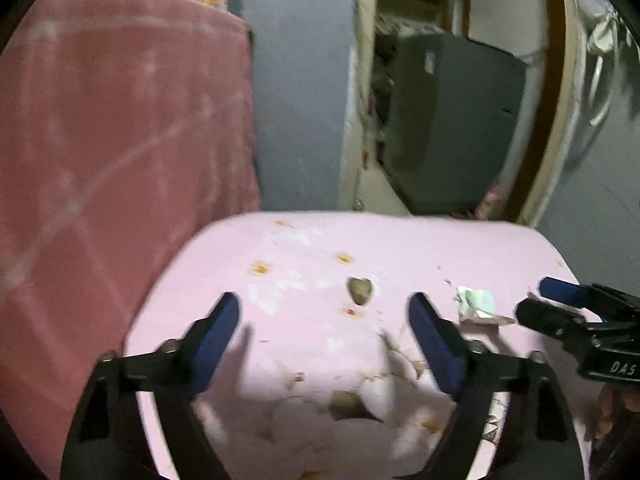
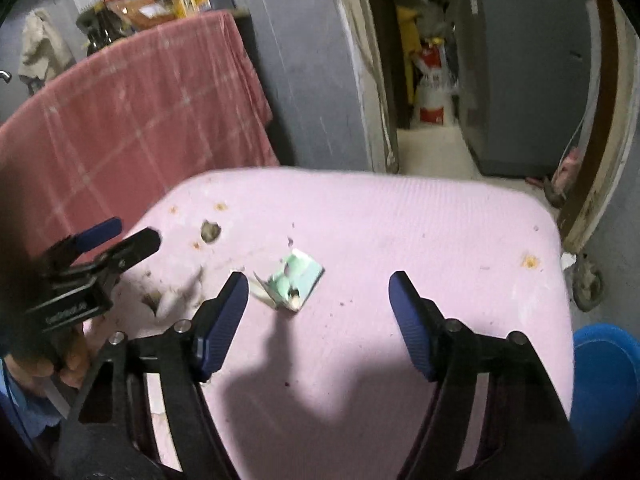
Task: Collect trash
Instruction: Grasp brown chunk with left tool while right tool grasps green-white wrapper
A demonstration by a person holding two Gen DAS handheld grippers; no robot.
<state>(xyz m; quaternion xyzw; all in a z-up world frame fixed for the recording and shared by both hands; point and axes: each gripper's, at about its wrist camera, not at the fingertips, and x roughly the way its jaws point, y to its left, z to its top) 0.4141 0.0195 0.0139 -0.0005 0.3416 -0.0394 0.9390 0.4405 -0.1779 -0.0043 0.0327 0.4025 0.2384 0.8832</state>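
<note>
Here, left gripper (image 1: pixel 324 312) jaws spread, right gripper (image 2: pixel 316 292) jaws spread, green paper scrap (image 2: pixel 294 282) on pink cushion (image 2: pixel 400 220), "DAS" lettering.

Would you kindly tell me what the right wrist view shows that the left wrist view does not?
Only the right wrist view shows a blue bin beside the pink surface, a caster wheel and a red-and-white sack in the doorway. Only the left wrist view shows the torn patch near its fingers. Both show the green-and-white wrapper on the pink surface, the red cloth, and both the left gripper and right gripper open, holding nothing.
</note>
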